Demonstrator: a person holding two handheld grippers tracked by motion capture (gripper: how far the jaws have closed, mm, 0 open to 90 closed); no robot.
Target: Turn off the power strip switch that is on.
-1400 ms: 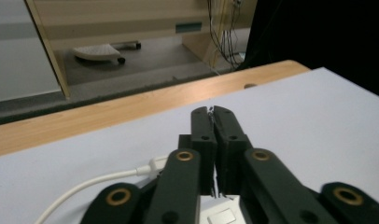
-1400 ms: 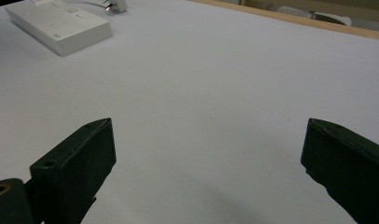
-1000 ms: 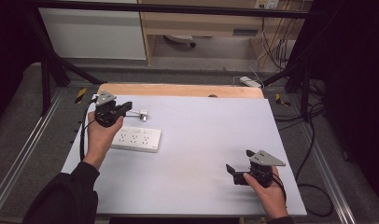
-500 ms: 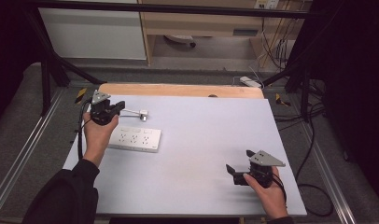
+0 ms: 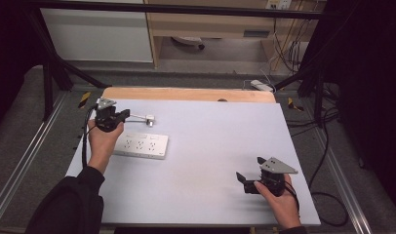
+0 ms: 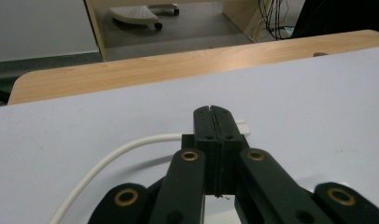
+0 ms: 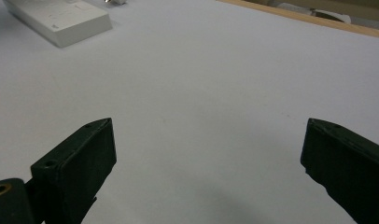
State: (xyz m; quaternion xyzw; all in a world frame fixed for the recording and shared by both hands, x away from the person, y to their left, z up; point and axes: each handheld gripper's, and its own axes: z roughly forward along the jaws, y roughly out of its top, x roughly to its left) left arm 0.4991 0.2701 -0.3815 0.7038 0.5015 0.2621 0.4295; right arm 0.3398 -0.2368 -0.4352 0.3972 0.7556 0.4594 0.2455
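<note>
- Table (image 5: 210,146) — pale lavender top, wooden strip along far edge.
- White power strip (image 5: 139,146) at left-centre; no legible markings.
- Right gripper (image 5: 249,181), near-right — jaws wide apart.
- Left gripper (image 5: 124,117), far-left — jaws pressed together on white cable (image 6: 108,161) beside its plug (image 5: 149,117).

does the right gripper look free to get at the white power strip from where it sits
Probably yes: the right gripper is open, and only bare table lies between it and the white rectangular power strip.

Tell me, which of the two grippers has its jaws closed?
The left gripper, at the far left by the power strip: its jaws are pressed together on the white cable. The right gripper stands wide open.
</note>
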